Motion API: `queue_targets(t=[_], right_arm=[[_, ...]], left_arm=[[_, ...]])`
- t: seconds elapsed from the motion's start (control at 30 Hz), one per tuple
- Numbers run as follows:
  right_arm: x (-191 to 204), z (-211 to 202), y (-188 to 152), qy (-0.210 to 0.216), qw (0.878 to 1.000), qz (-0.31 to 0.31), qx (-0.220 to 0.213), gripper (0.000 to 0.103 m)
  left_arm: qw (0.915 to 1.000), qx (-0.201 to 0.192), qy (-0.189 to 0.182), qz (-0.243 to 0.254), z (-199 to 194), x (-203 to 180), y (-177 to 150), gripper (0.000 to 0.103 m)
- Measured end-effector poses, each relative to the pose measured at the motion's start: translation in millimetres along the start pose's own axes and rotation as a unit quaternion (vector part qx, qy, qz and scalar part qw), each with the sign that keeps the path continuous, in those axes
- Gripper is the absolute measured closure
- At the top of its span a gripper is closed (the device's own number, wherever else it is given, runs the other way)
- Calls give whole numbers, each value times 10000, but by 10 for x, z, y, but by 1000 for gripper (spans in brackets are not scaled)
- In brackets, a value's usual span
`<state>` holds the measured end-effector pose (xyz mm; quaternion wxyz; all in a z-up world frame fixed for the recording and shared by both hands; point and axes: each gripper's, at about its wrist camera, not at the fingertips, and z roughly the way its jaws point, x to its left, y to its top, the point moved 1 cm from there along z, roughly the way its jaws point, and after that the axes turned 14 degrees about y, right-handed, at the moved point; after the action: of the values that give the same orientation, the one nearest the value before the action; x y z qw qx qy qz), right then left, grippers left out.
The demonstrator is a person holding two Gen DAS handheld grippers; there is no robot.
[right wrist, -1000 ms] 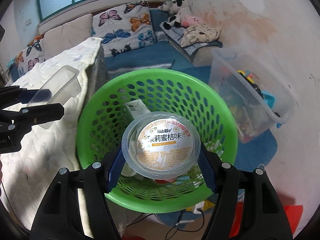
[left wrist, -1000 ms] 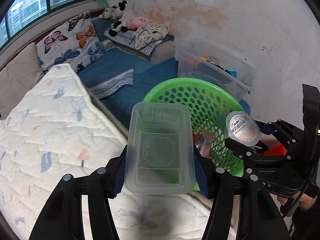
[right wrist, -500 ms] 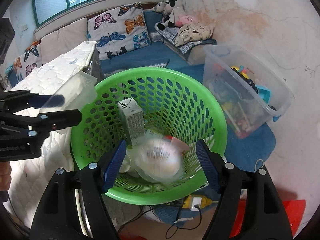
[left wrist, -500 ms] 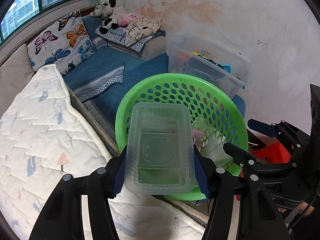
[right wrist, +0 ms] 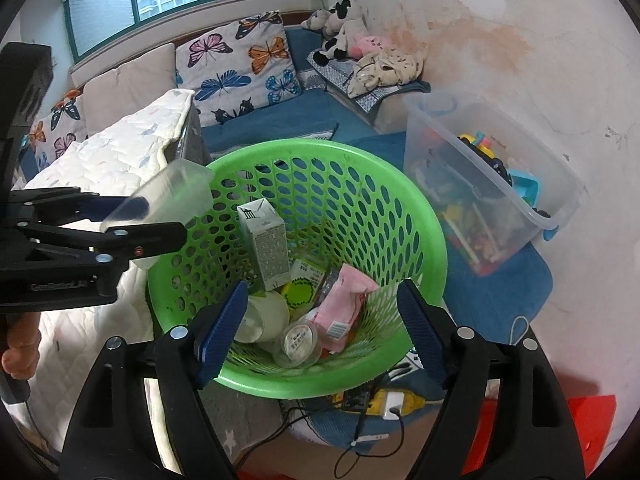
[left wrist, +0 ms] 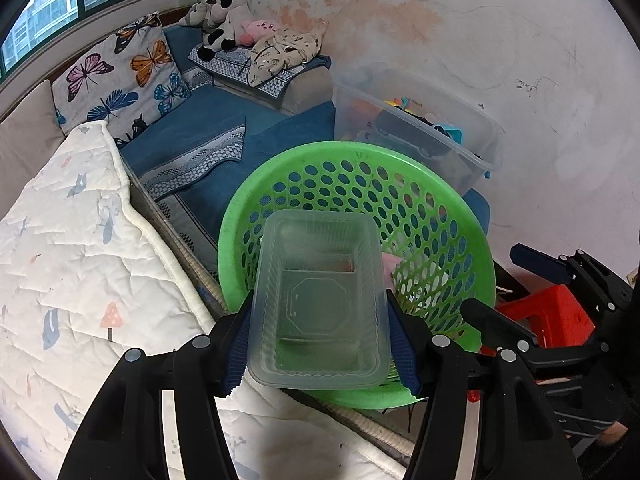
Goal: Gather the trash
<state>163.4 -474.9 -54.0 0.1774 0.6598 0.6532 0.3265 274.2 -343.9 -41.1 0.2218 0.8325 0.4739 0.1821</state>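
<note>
My left gripper (left wrist: 320, 344) is shut on a clear plastic food tray (left wrist: 318, 304), held over the near rim of the green perforated basket (left wrist: 448, 216). From the right wrist view the same tray (right wrist: 176, 196) hangs at the basket's left rim (right wrist: 332, 148). My right gripper (right wrist: 320, 320) is over the basket with its jaws opening and nothing between them. The round lidded cup (right wrist: 296, 344) lies in the basket bottom among a milk carton (right wrist: 266, 248), a pink packet (right wrist: 346, 308) and other trash.
A white quilted mattress (left wrist: 80, 260) borders the basket on the left. A clear storage bin of toys (right wrist: 488, 176) stands to its right by the wall. A red stool (left wrist: 548, 316), a power strip and cables (right wrist: 384, 400) lie on the floor nearby.
The right gripper opened and the round cup dropped from it into the basket. The left gripper carried the clear tray from over the mattress to over the basket's rim.
</note>
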Motion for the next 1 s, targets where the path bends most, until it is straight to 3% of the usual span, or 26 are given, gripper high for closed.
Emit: queue_targets(t=[0.2,0.27,0.47,0.57,1.0], right_arm=[[21,-57,-19,29,10000,-14,-61,25],[28,-71,-29,45,10000,-7,-77,25],[87,-91,-52,98,9999,-23,-89,25],[138,-109,-66,145,9998,-26,-116,23],[564,-177,-131,344,9989,-210,-238,19]], left_arm=[[10000,-1,-73,-3,7,-19,-1,44],[10000,-18,-81,-12,2,-29,-10,36],[9999,-63,-59,-79,-54,12,-52,34],[9998,-114,25,-144,-108,60,-76,28],[9968,-446,368,-544,-532,487,-364,19]])
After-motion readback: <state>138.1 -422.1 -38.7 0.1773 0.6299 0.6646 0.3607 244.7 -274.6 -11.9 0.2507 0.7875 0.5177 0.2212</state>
